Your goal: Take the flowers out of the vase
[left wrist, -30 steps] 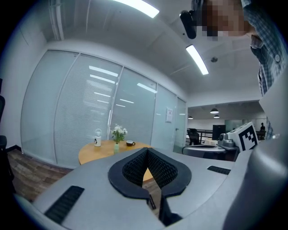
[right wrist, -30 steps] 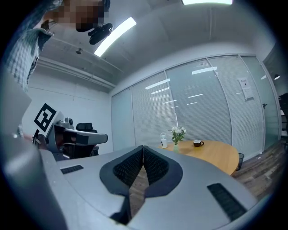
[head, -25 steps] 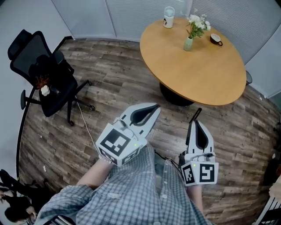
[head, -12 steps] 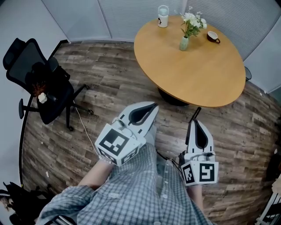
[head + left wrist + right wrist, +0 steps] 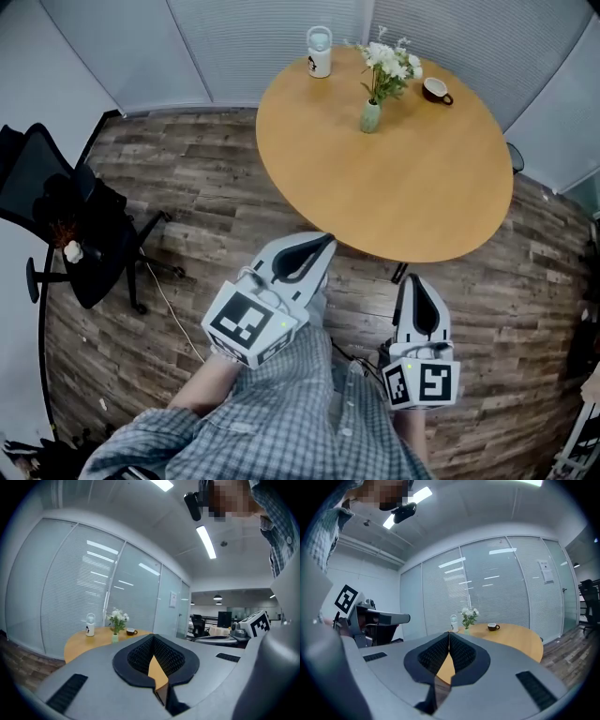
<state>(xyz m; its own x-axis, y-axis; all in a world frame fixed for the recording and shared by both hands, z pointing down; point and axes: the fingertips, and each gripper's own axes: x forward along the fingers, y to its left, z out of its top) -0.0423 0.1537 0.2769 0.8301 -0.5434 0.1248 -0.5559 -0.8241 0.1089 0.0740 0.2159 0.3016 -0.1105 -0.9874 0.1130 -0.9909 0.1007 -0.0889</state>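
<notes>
A bunch of white flowers (image 5: 385, 62) stands upright in a small pale green vase (image 5: 370, 117) at the far side of the round wooden table (image 5: 403, 187). The same flowers (image 5: 117, 618) (image 5: 469, 614) show small in both gripper views. My left gripper (image 5: 325, 241) is shut and empty, its tip at the table's near edge. My right gripper (image 5: 412, 279) is shut and empty too, just short of that edge. Both point at the table, well away from the vase.
A white bottle-like jar (image 5: 319, 52) and a dark cup on a saucer (image 5: 435, 91) stand at the table's far rim, either side of the vase. A black office chair (image 5: 66, 225) is at the left on the wooden floor. Glass walls with blinds stand behind the table.
The person has walked towards the table: it has come nearer and slid left in the head view, the chair has drifted to the left edge. Both grippers stay shut.
</notes>
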